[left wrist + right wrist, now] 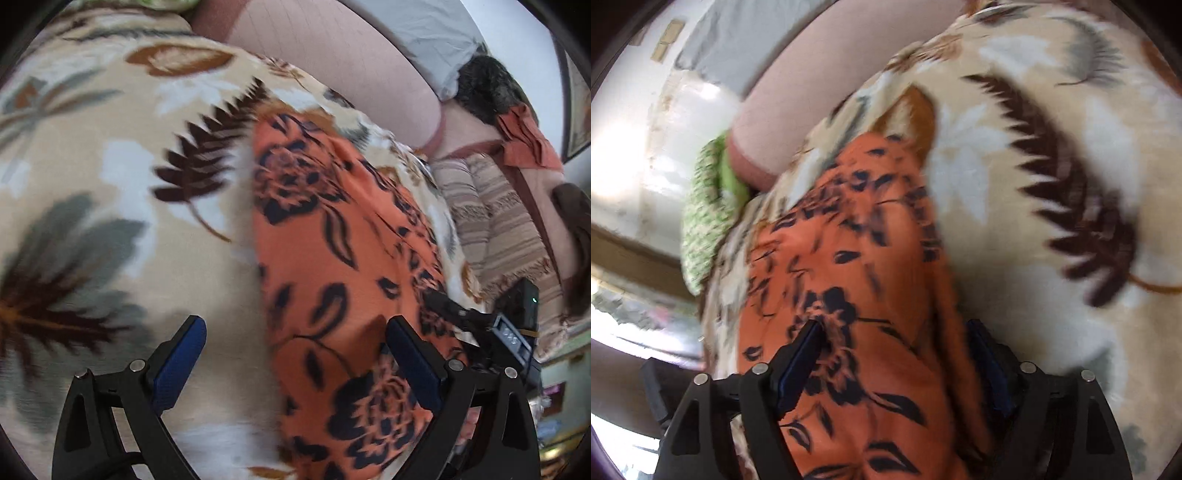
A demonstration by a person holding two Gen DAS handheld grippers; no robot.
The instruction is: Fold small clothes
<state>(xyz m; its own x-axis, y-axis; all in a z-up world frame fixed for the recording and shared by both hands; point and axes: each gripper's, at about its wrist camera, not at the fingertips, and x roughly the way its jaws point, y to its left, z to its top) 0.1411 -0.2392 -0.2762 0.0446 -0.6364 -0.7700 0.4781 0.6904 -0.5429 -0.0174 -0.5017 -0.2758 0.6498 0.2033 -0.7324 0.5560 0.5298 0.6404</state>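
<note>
Orange floral garment (pixel 343 258) lies flat on the leaf-print blanket (pixel 110 166); left gripper (pixel 295 332) hangs over its edge, jaws spread wide, nothing pinched; right gripper (pixel 894 332) straddles the cloth, fingers apart, fabric between them but unclamped.

Both pictures are bright with soft daylight. In the right wrist view a window (pixel 624 166) at the left edge is blown out to white glare. Motion blur smears the leaf-print blanket (pixel 110 177) and the orange garment (pixel 849 258), while the fingers (pixel 181 365) stay sharp. The fisheye lens bends the edges, and the corners are black.
</note>
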